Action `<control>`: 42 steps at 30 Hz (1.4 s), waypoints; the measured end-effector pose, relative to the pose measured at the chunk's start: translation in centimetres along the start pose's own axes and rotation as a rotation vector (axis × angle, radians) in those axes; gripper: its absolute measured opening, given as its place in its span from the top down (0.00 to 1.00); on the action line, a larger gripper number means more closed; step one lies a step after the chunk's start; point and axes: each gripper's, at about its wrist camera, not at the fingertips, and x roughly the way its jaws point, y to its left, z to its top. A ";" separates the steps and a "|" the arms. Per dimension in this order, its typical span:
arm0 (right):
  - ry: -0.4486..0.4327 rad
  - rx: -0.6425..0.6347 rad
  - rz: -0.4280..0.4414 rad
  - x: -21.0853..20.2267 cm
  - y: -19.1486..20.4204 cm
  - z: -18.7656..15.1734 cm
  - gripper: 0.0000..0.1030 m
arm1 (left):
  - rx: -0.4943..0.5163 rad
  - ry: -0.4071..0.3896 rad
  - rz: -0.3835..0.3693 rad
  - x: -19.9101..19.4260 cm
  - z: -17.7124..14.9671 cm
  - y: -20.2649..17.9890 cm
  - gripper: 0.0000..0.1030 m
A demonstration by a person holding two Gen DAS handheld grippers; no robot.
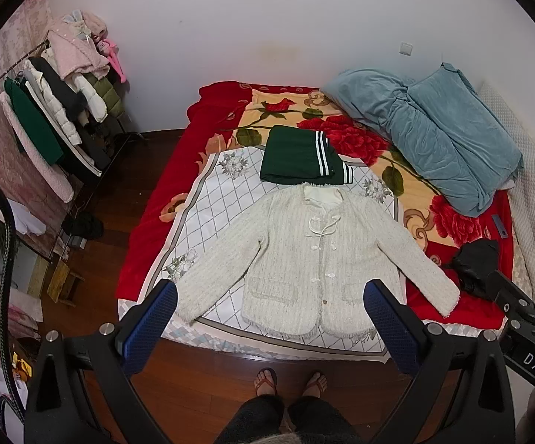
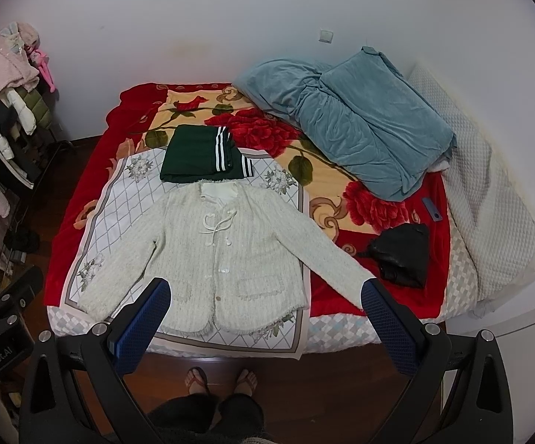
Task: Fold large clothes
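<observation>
A cream knitted jacket [image 1: 304,255] [image 2: 223,248] lies flat and face up on a white diamond-patterned cloth [image 1: 212,199] [image 2: 119,199] at the foot of the bed, both sleeves spread outward. Behind its collar sits a folded dark green garment with white stripes [image 1: 297,155] [image 2: 201,155]. My left gripper [image 1: 271,296] hovers open above the jacket's hem, holding nothing. My right gripper [image 2: 265,294] is open too, high over the hem and right sleeve. Neither touches the fabric.
A red floral blanket [image 1: 341,133] covers the bed, with a bunched teal duvet [image 1: 434,133] at the back right and a black bag [image 2: 400,255] and a blue phone [image 2: 432,209] at the right. A loaded clothes rack [image 1: 56,111] stands left. A person's sandalled feet [image 1: 289,383] are on the wooden floor.
</observation>
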 end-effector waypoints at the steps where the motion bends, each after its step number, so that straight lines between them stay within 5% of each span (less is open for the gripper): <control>1: -0.001 -0.001 -0.001 0.0 0.0 -0.1 0.00 | 0.001 -0.001 -0.001 0.0 0.0 0.0 0.00; 19: -0.001 0.003 -0.006 0.2 0.4 -0.2 0.00 | 0.001 0.001 -0.007 0.4 0.0 0.3 0.00; 26: -0.040 0.071 -0.013 1.4 0.1 1.8 0.00 | 0.012 -0.080 0.056 2.5 3.4 1.2 0.00; 31: -0.030 0.230 -0.061 6.9 -4.6 0.5 0.00 | 0.006 -0.120 0.084 7.6 4.8 1.3 0.00; 33: 0.008 0.322 -0.087 10.8 -7.4 -0.6 0.10 | 0.006 -0.105 0.092 10.6 4.5 0.6 0.00; 36: 0.075 0.405 -0.096 16.5 -10.4 -2.4 0.28 | 0.021 -0.050 0.125 15.4 4.5 -1.0 0.00; 42: 0.273 0.462 -0.018 29.5 -13.0 -6.3 0.30 | 0.065 0.082 0.232 24.9 2.7 -3.9 0.00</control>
